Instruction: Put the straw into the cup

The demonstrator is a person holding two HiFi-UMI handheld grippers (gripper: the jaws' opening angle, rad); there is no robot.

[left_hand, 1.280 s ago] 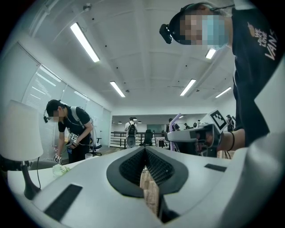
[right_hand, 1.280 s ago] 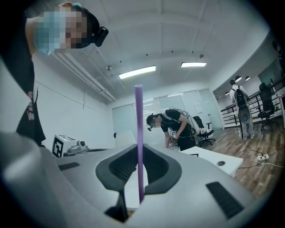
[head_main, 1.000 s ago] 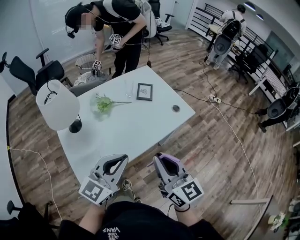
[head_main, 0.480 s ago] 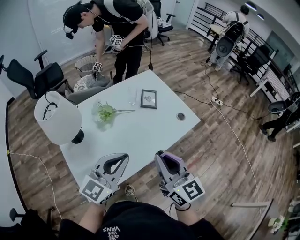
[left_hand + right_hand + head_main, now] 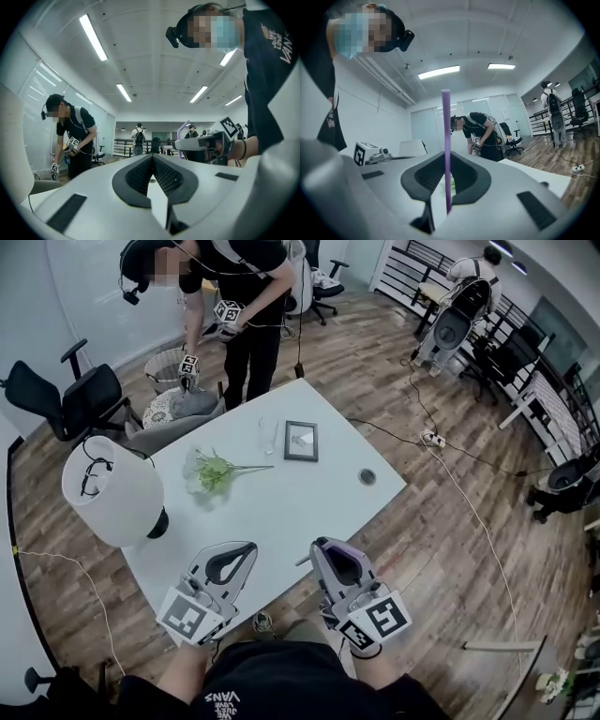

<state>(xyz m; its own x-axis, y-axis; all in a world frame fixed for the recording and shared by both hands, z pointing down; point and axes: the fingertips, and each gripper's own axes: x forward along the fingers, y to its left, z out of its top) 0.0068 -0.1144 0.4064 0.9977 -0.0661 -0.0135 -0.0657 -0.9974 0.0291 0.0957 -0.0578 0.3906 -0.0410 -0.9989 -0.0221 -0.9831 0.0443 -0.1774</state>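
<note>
A thin purple straw [image 5: 446, 131] stands upright between the jaws of my right gripper [image 5: 446, 154], which is shut on it. In the head view that gripper [image 5: 321, 547] reaches over the near edge of the white table [image 5: 281, 512]. Beside it, my left gripper [image 5: 249, 548] also hangs at the near edge. In the left gripper view its jaws [image 5: 153, 157] meet at the tips with nothing between them. The clear glass cup [image 5: 267, 435] stands upright on the far part of the table, well beyond both grippers.
A picture frame [image 5: 301, 441] lies right of the cup, a green plant sprig [image 5: 212, 472] left of it. A white lamp [image 5: 111, 491] stands at the table's left edge and a round dark cap [image 5: 367, 477] at its right. A person [image 5: 234, 296] bends beyond the far end; cables [image 5: 441, 460] cross the floor.
Both grippers have moved forward together; their tips now hang over the table's near edge. The table and the things on it sit closer in the head view. The straw stays gripped.
</note>
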